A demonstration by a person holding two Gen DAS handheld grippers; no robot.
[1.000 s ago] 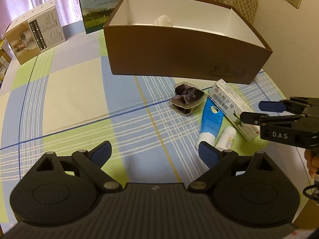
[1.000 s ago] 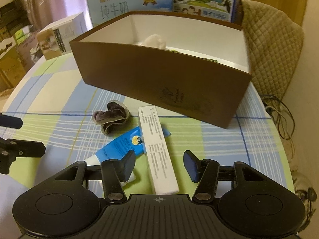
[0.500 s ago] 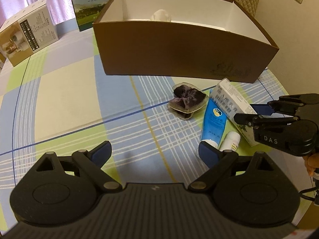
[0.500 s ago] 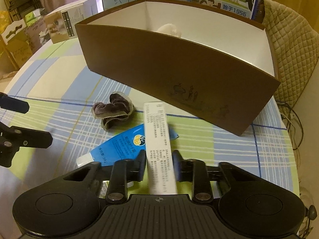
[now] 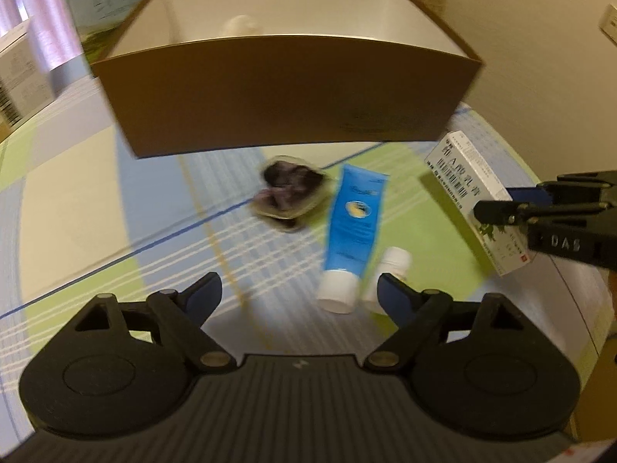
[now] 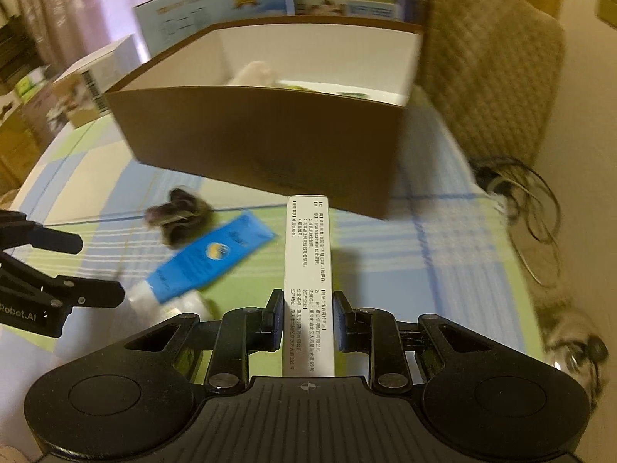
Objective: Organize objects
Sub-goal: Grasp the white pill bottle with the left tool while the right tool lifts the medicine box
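The right tongs (image 6: 306, 322) are clamped on the carton (image 6: 308, 270), which is lifted off the surface (image 5: 77, 193) and points at the box (image 6: 262, 135). The left tongs (image 5: 299, 293) are apart and hold nothing. Some pale things already lie inside the box, so part of the job looks done. Left out near the box's front wall: the tube (image 5: 354, 223), a small bottle (image 5: 391, 266) touching it, and a dark pouch (image 5: 289, 196). The carton must clear the box's near rim; the room above it is open, and the surface's right edge is near.
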